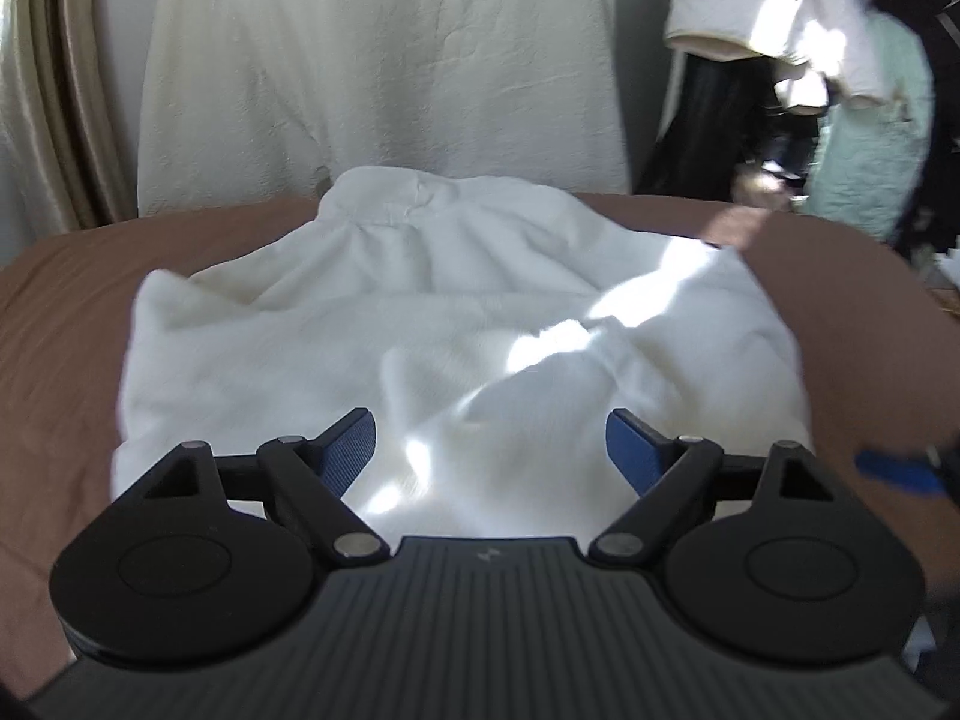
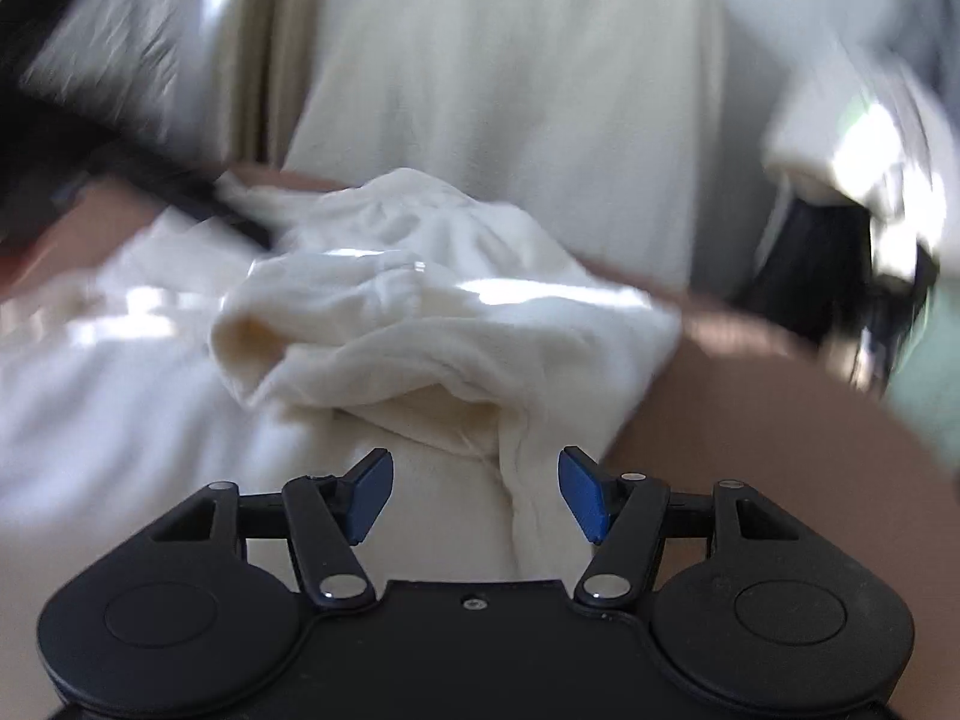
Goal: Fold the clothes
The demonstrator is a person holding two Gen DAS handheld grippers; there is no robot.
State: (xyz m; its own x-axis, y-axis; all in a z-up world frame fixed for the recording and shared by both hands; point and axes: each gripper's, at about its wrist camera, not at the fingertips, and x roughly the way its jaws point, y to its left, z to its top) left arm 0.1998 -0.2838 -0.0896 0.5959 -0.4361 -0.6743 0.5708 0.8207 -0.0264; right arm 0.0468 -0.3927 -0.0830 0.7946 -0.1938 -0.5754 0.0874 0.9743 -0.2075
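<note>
White fleecy garment (image 1: 456, 324) lies spread on a brown bed cover (image 1: 72, 312), sunlit patches across its middle. Fabric soft, rumpled, cream in the shaded folds. In the left wrist view its collar or hood end (image 1: 384, 192) sits at the far side and the wide hem end lies near; long axis runs near to far. In the right wrist view a sleeve-like tube of the same garment (image 2: 384, 324) is folded over the body, its open cuff (image 2: 249, 339) facing left; a thick fold runs near between the jaws.

Left gripper (image 1: 491, 450): jaws stand wide apart over the near hem, blue pads (image 1: 348, 450) clear of the cloth, nothing pinched. Right gripper (image 2: 475, 495): jaws apart, blue pads (image 2: 579, 495) either side of the fold, not pressing on it.

Surroundings: cream wrinkled sheet (image 1: 384, 60) hangs behind the bed; beige curtain (image 1: 54, 90) far left; heap of hanging clothes (image 1: 798, 48), white quilted and pale green, far right. Right wrist view is motion-blurred; a dark object (image 2: 120, 162) crosses its upper left, unidentifiable.
</note>
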